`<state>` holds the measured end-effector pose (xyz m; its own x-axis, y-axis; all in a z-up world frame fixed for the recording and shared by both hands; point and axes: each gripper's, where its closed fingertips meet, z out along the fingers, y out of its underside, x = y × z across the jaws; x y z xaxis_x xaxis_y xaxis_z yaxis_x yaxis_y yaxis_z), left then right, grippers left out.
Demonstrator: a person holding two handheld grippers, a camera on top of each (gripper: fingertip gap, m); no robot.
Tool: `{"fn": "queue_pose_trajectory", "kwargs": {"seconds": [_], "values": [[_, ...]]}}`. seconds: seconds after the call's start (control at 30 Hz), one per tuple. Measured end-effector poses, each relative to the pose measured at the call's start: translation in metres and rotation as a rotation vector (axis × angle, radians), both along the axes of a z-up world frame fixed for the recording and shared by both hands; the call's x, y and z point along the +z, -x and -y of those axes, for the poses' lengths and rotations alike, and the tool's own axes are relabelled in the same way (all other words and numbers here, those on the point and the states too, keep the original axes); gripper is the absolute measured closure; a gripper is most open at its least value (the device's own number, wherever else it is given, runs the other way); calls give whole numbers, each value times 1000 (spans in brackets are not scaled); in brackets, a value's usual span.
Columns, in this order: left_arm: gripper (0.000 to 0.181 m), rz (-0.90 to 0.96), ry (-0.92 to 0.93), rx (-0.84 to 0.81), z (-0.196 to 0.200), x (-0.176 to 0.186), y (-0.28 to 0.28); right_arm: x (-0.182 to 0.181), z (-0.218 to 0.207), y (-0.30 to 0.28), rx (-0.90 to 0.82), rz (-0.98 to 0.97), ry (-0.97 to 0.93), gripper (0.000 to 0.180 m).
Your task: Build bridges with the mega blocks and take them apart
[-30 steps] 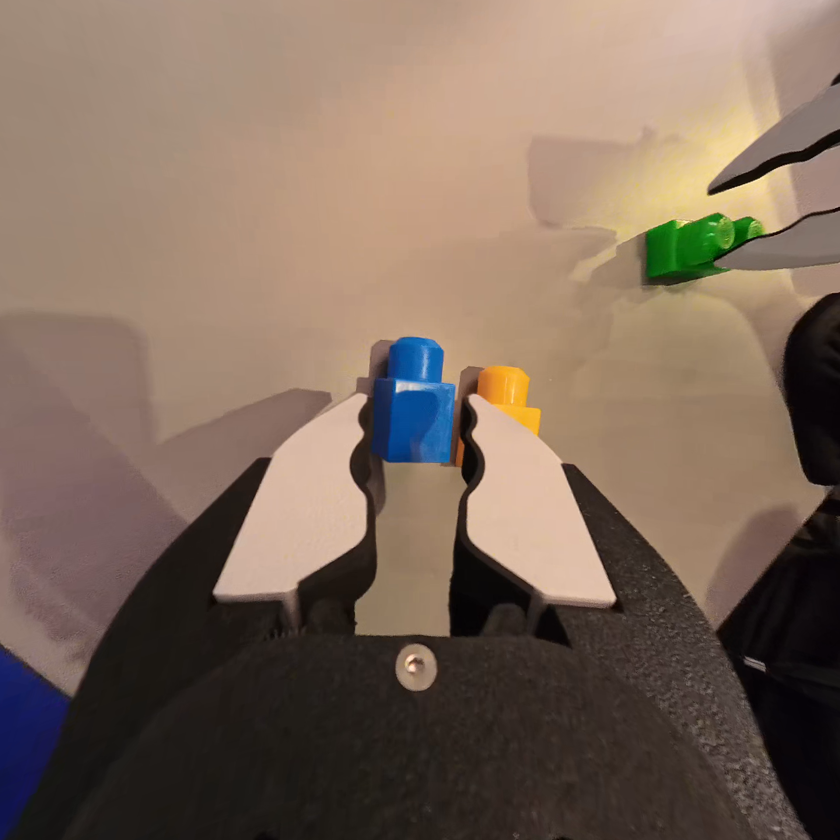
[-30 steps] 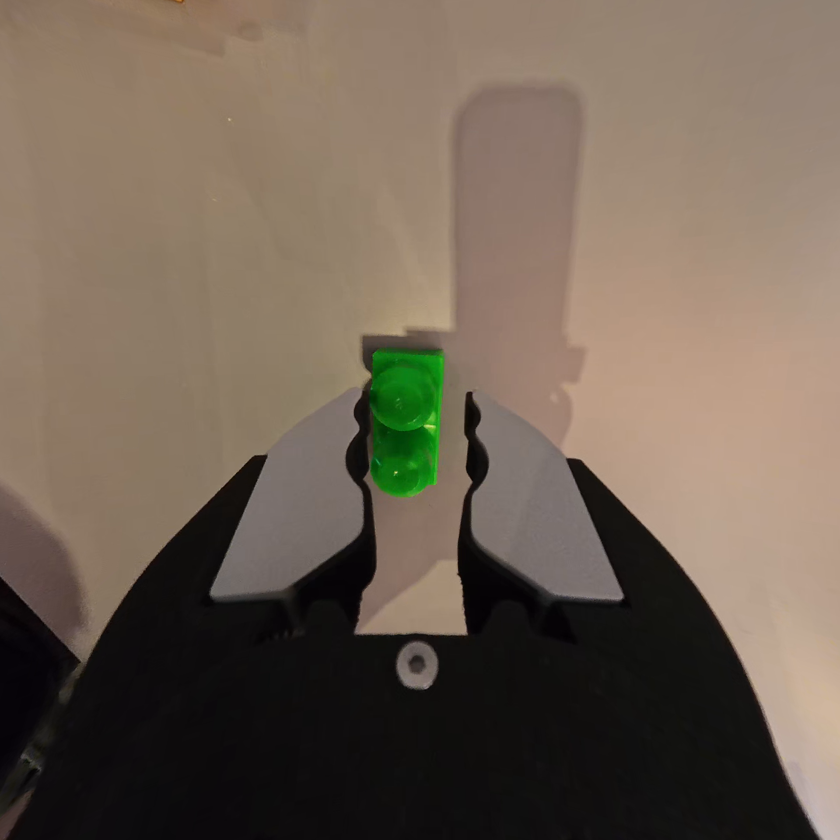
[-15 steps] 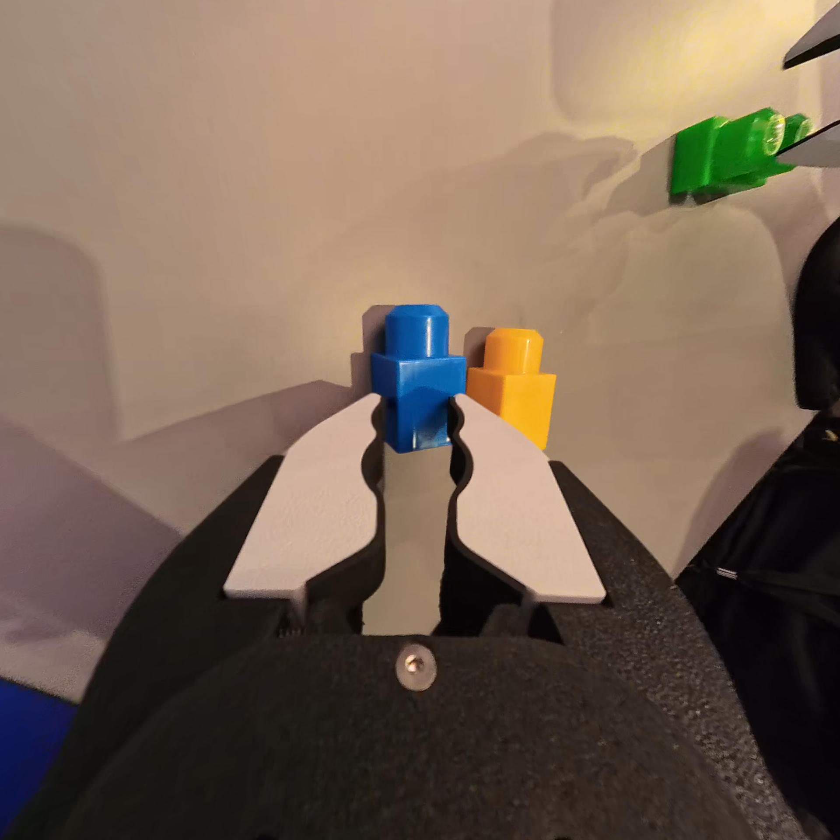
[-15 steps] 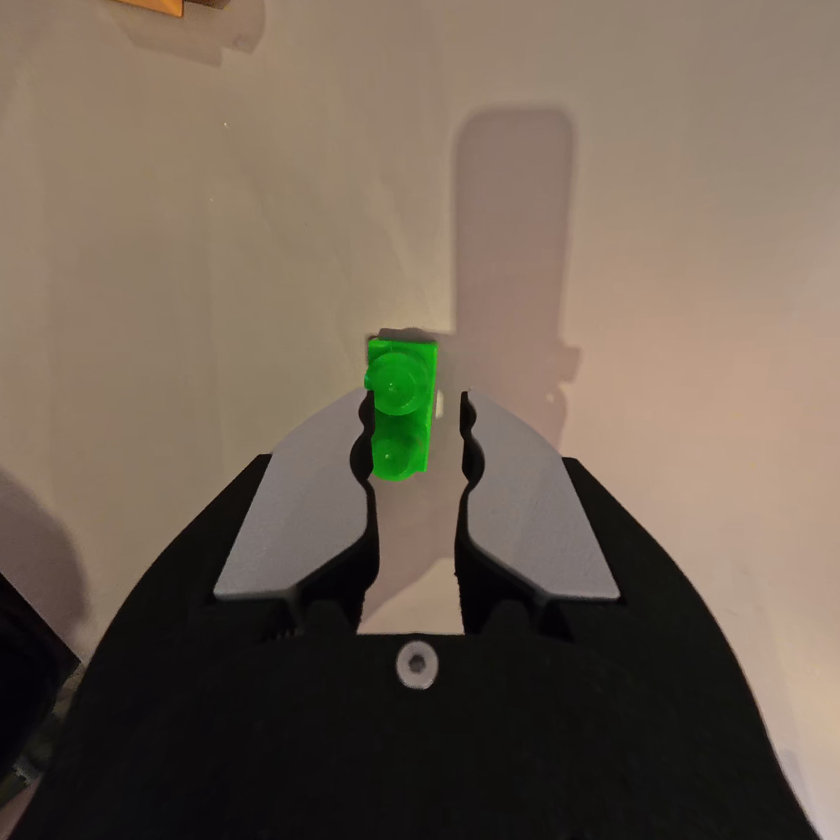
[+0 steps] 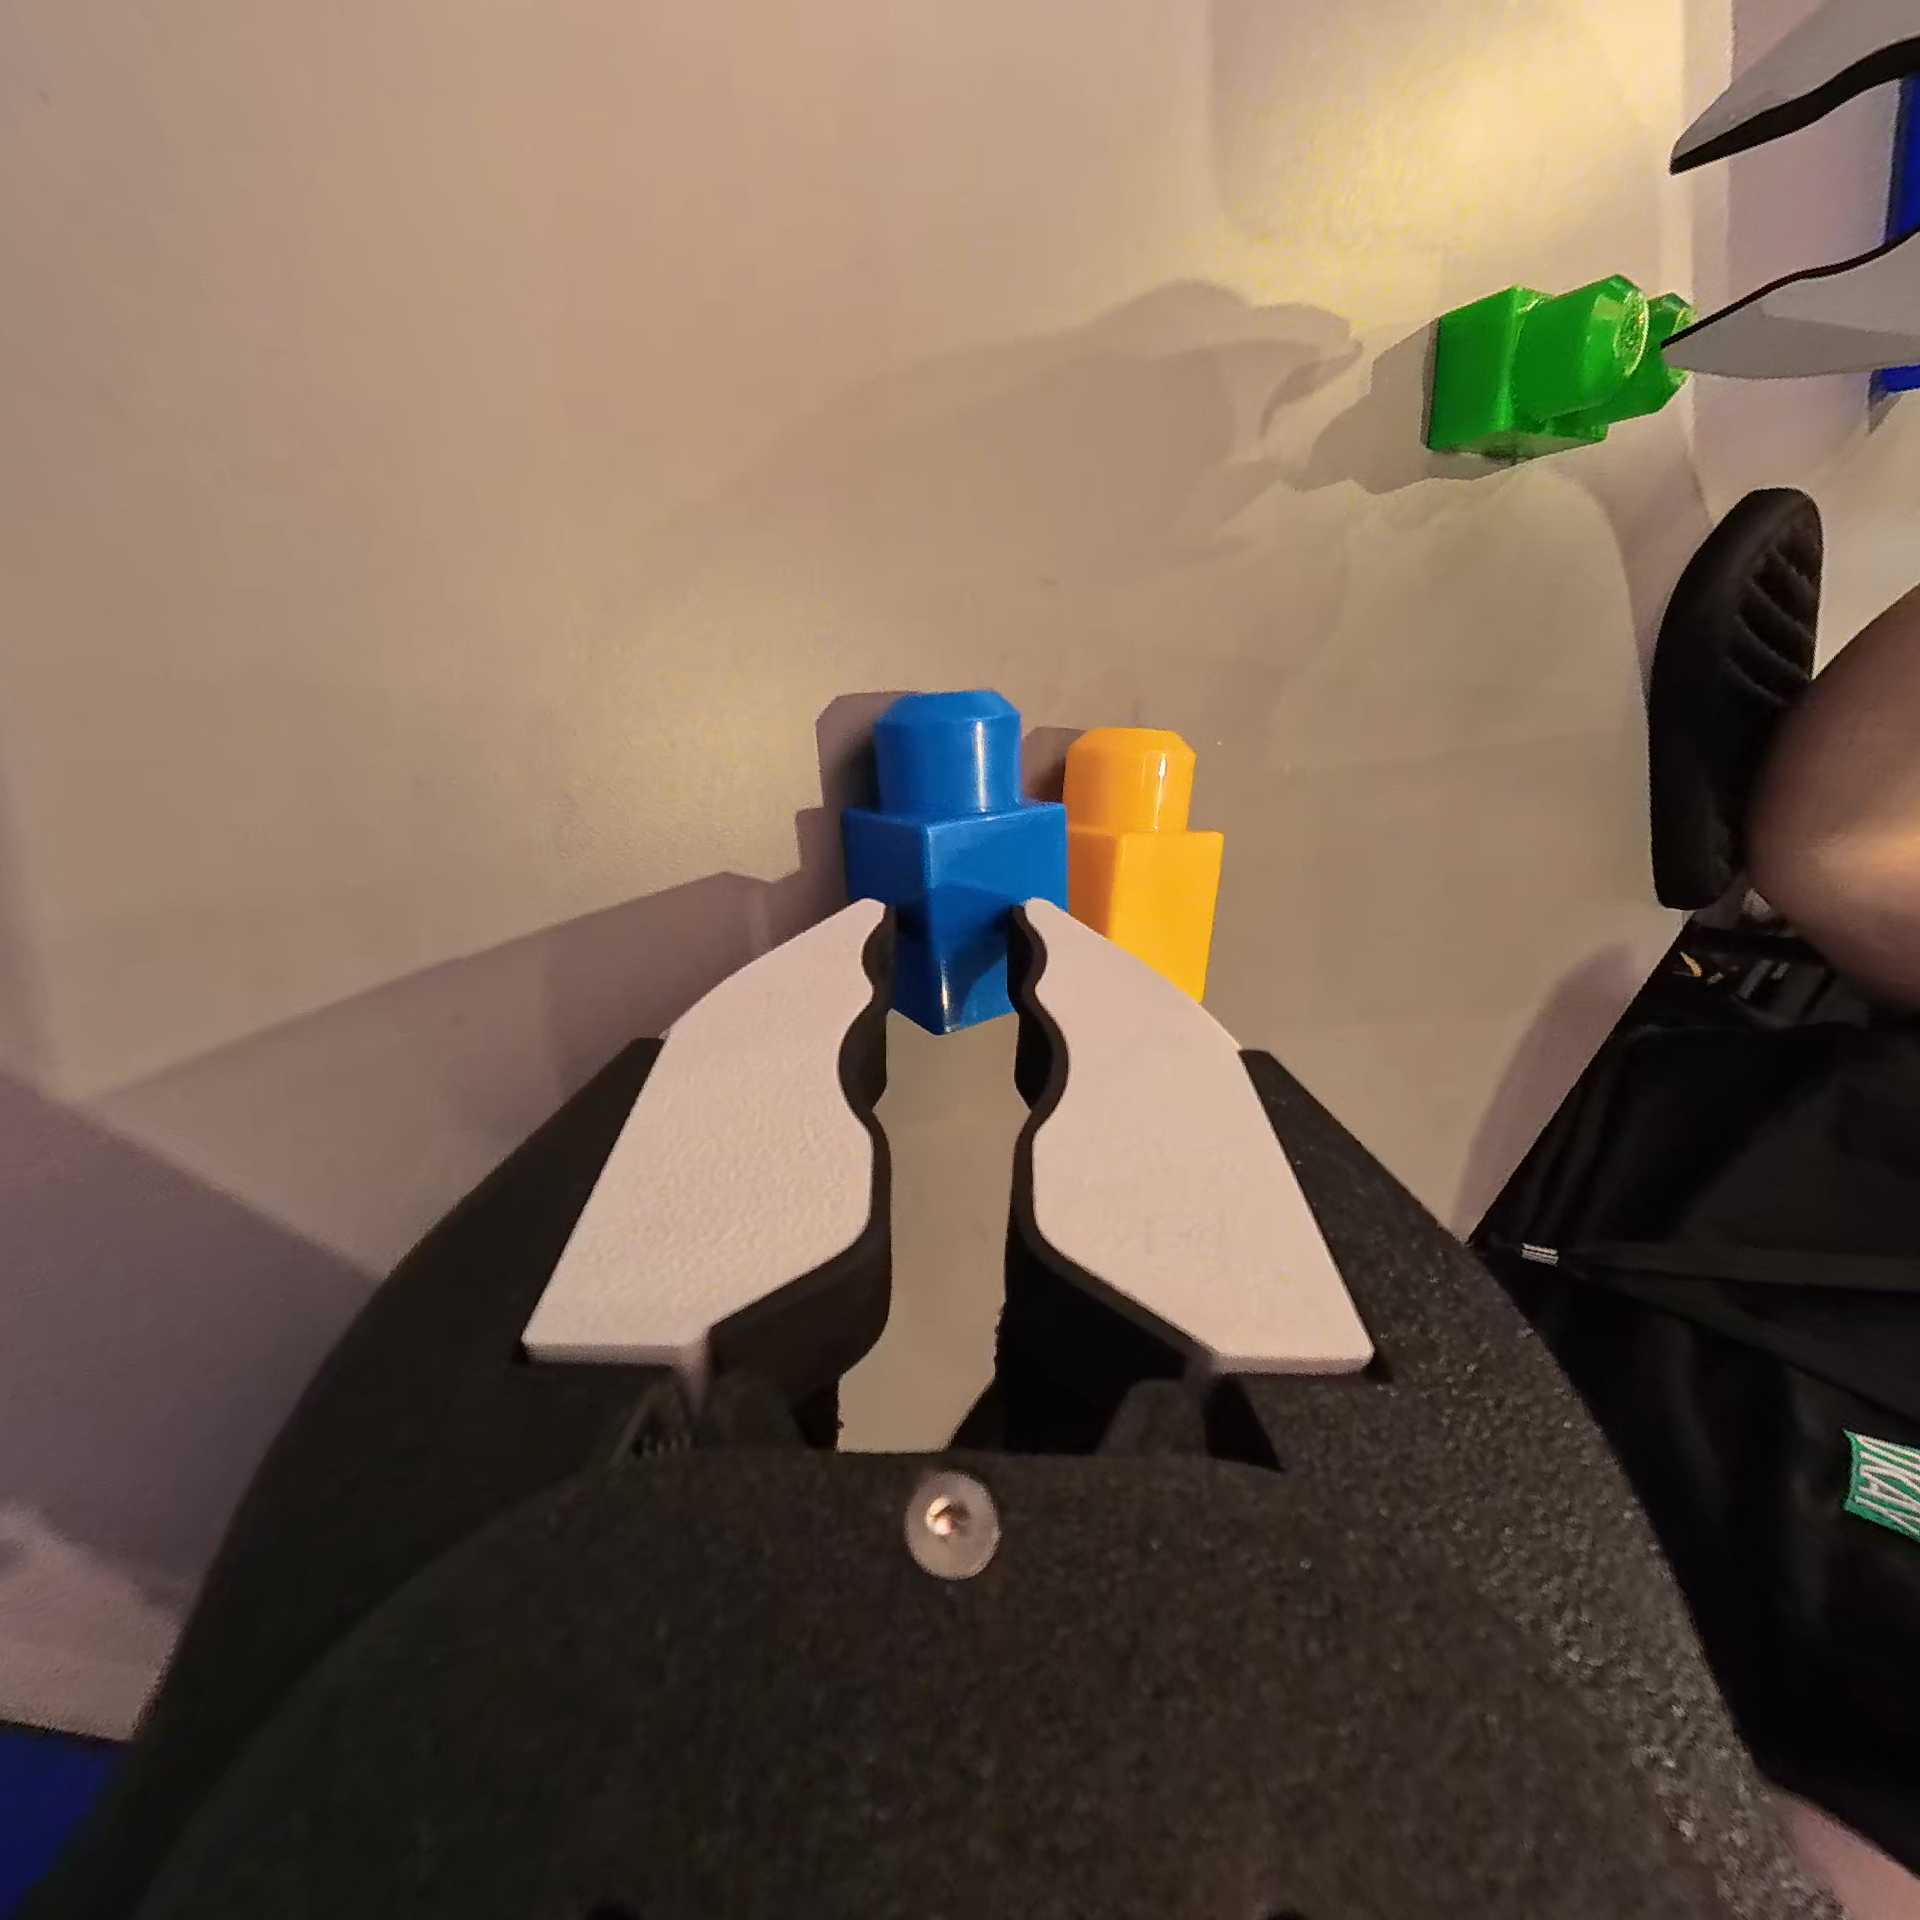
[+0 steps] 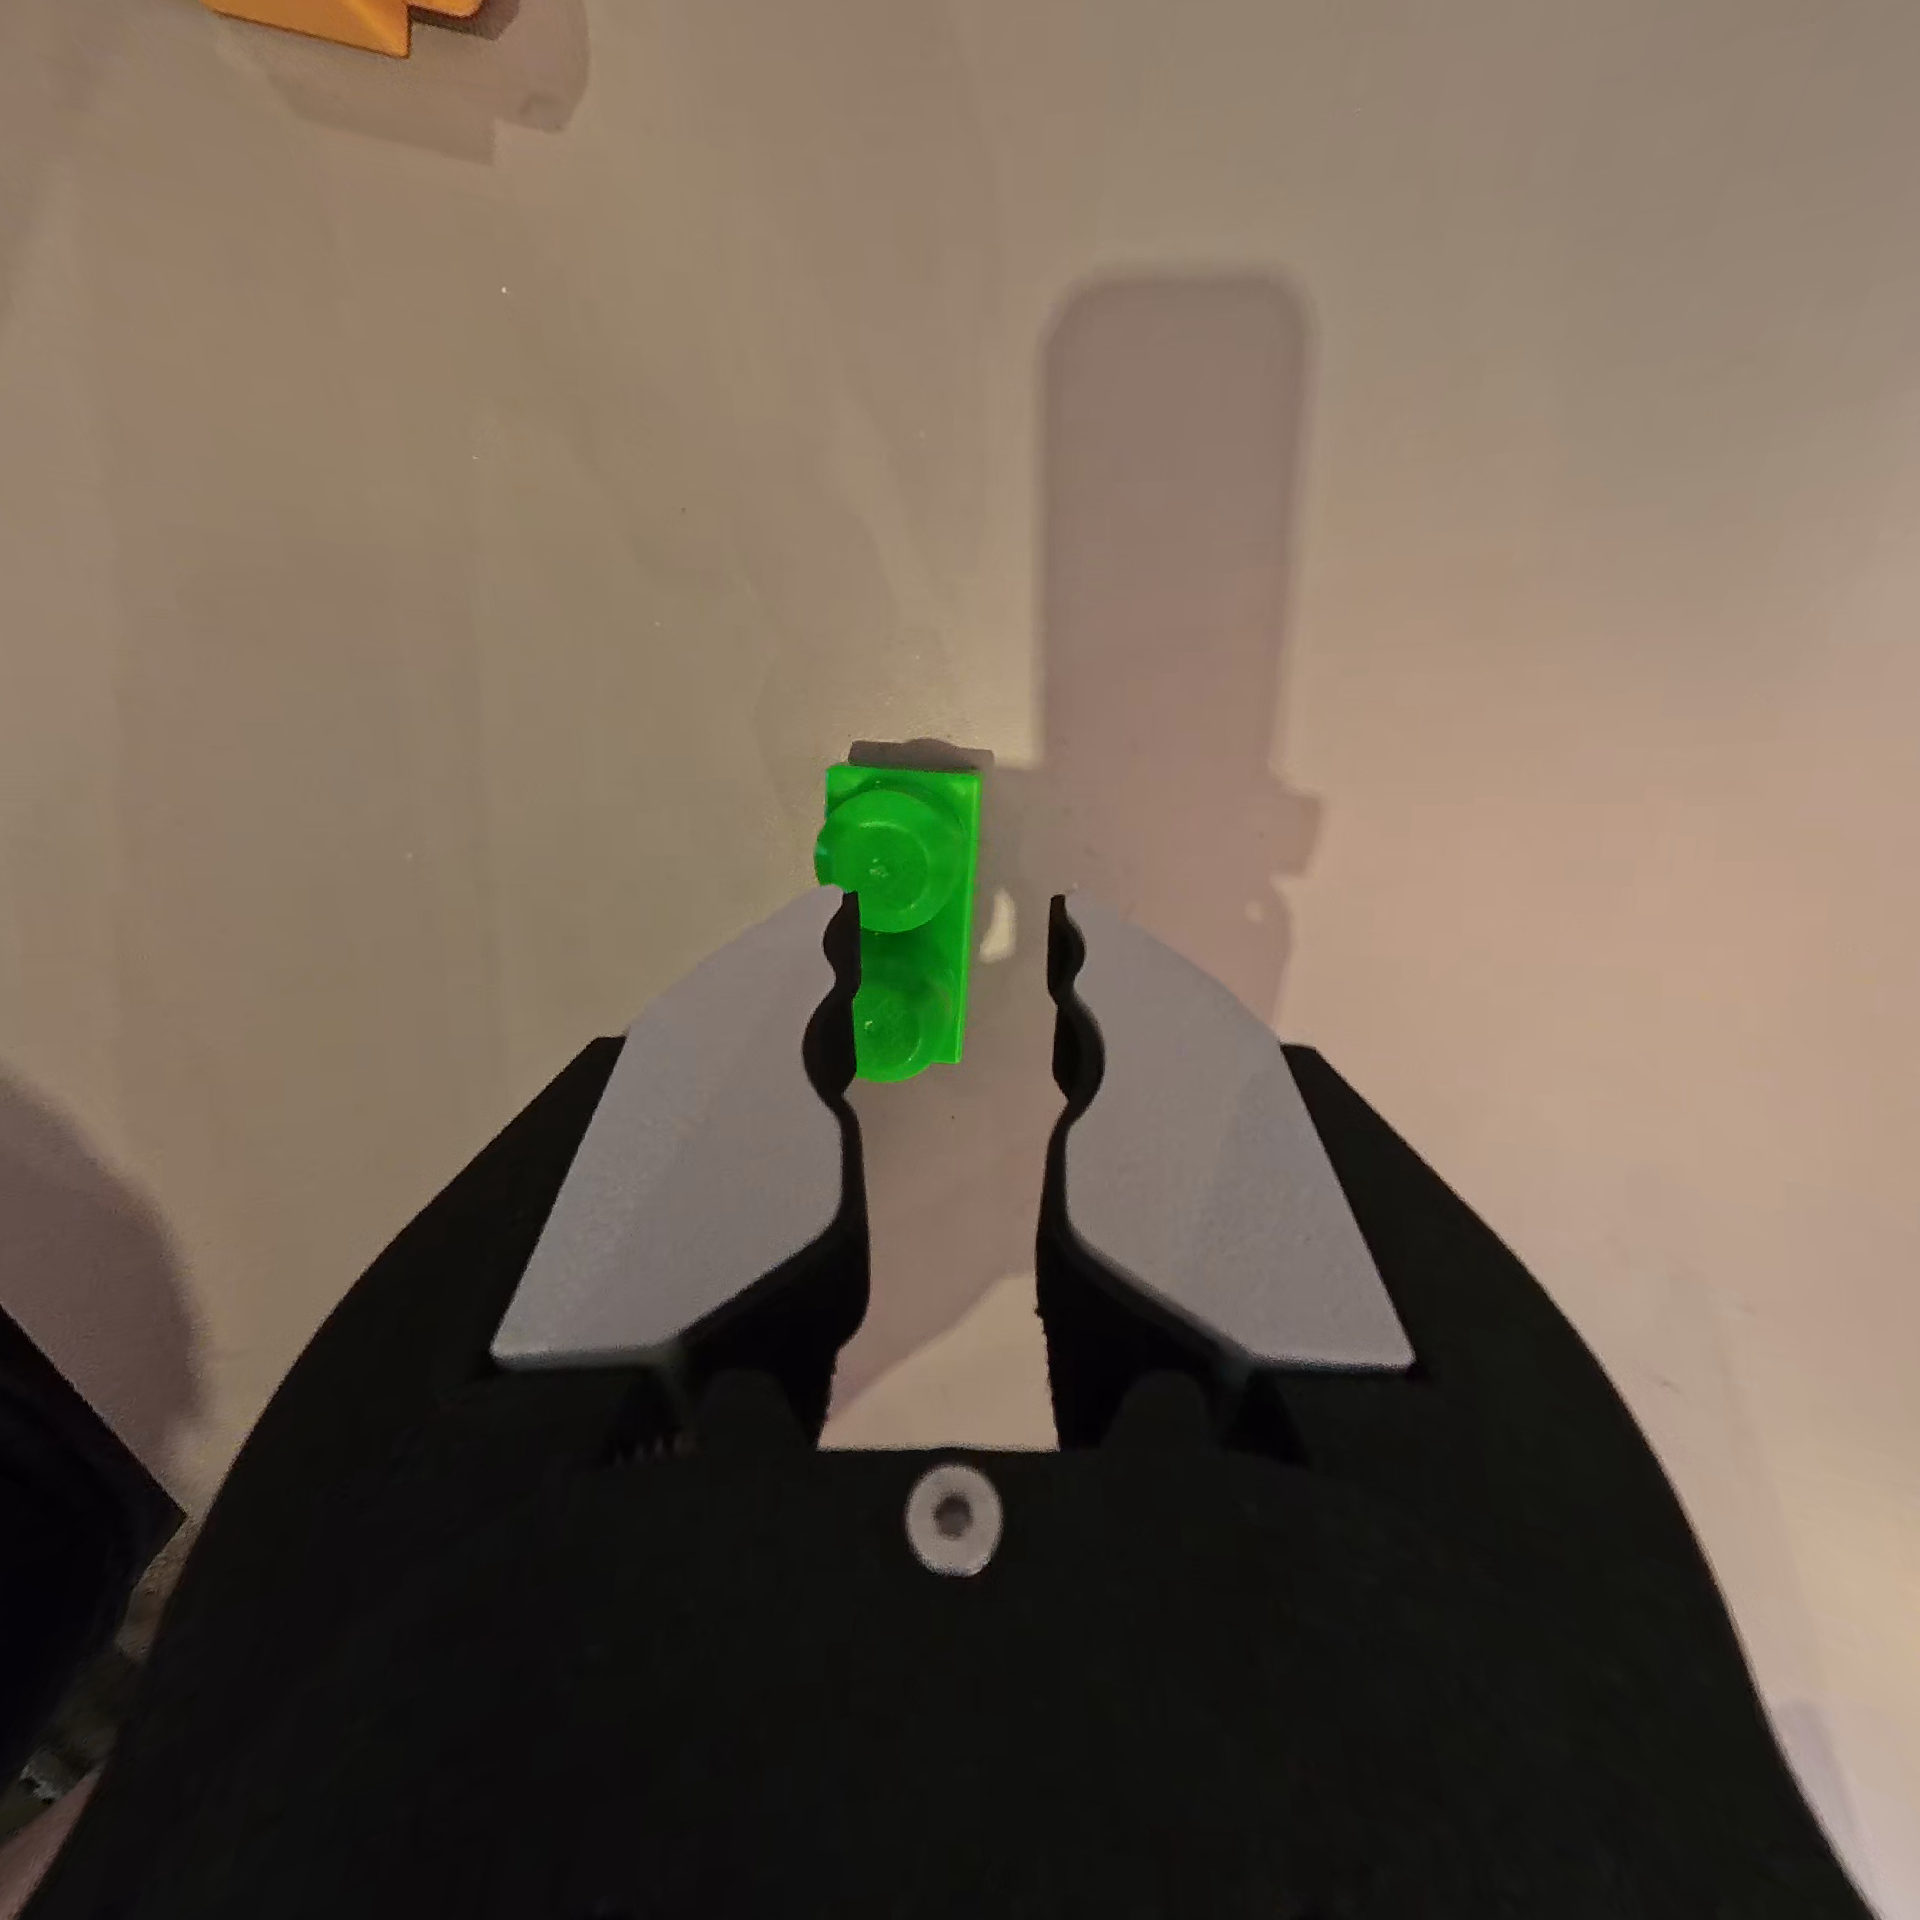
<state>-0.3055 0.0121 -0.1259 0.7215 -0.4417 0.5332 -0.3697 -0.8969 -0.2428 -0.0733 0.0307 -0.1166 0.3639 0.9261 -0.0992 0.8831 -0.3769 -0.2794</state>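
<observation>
**Left clamped on blue block; right apart at green block**

Left hand-held gripper (image 5: 948,909): fingertips pressed on the blue block (image 5: 951,868), which stands on the table (image 5: 416,468) touching the orange block (image 5: 1141,862). Right hand-held gripper (image 6: 948,904): jaws apart around the green block (image 6: 909,920); left finger touches it, right finger clear. Green tag (image 5: 1883,1496) on black fabric at right; writing unreadable.

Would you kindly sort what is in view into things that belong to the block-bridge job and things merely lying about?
Part of the job:
- blue block, gripped by the left tool
- orange block, right beside it
- green block, between the open fingers of the right tool

Just lying about:
- black bag at the right edge
- table
</observation>
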Motion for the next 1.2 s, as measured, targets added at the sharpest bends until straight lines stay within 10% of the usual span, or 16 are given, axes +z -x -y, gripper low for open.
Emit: {"fn": "queue_pose_trajectory", "kwargs": {"seconds": [1.2], "values": [[161, 2, -16, -69, 12, 0, -7, -5, 3, -2, 4, 10, 28, 147]]}}
